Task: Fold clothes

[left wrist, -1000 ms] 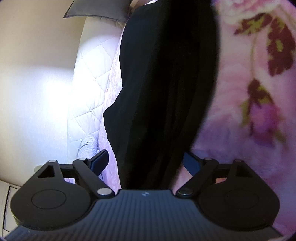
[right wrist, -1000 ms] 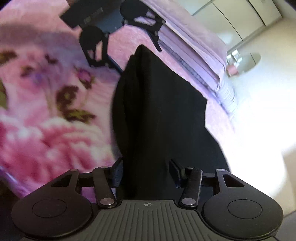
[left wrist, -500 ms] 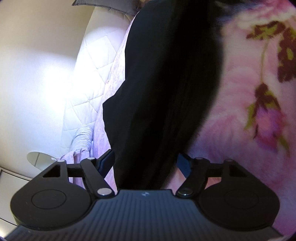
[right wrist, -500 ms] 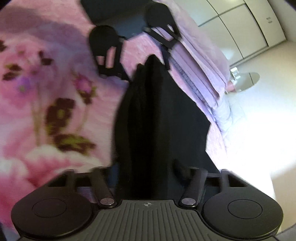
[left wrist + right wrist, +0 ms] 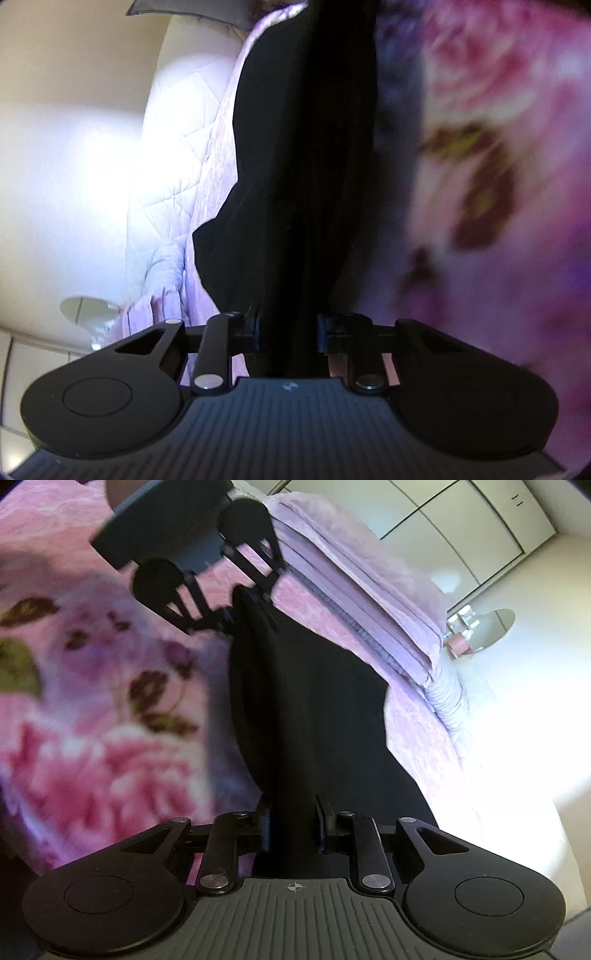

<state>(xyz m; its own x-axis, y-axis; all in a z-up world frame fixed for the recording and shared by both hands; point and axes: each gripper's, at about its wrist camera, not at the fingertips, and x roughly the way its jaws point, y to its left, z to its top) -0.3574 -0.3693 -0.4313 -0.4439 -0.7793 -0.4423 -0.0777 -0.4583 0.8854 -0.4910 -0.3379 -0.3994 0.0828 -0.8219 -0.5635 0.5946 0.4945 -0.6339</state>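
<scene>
A black garment [image 5: 295, 166] lies stretched along the near edge of a pink floral blanket [image 5: 480, 147]. My left gripper [image 5: 288, 328] has one end of it between its pads; the jaws are closing and the pads press the bunched cloth. In the right wrist view the same garment [image 5: 306, 709] runs from my right gripper [image 5: 293, 823], which is shut on its near end, up to the left gripper [image 5: 251, 605] at the far end. The cloth is pulled into a ridge between the two grippers and hangs partly over the bed's side.
The floral blanket [image 5: 92, 738] covers the bed. Folded lilac bedding [image 5: 351, 572] lies along its far side and a quilted white cover [image 5: 177, 155] drapes the bed's edge. A round glass table [image 5: 491, 627] stands on the pale floor by white wardrobe doors [image 5: 461, 524].
The left jaws have gone from wide apart to clamped on the garment's end. The right jaws narrowed onto the other end earlier. The cloth now stands up in a tighter ridge between them.
</scene>
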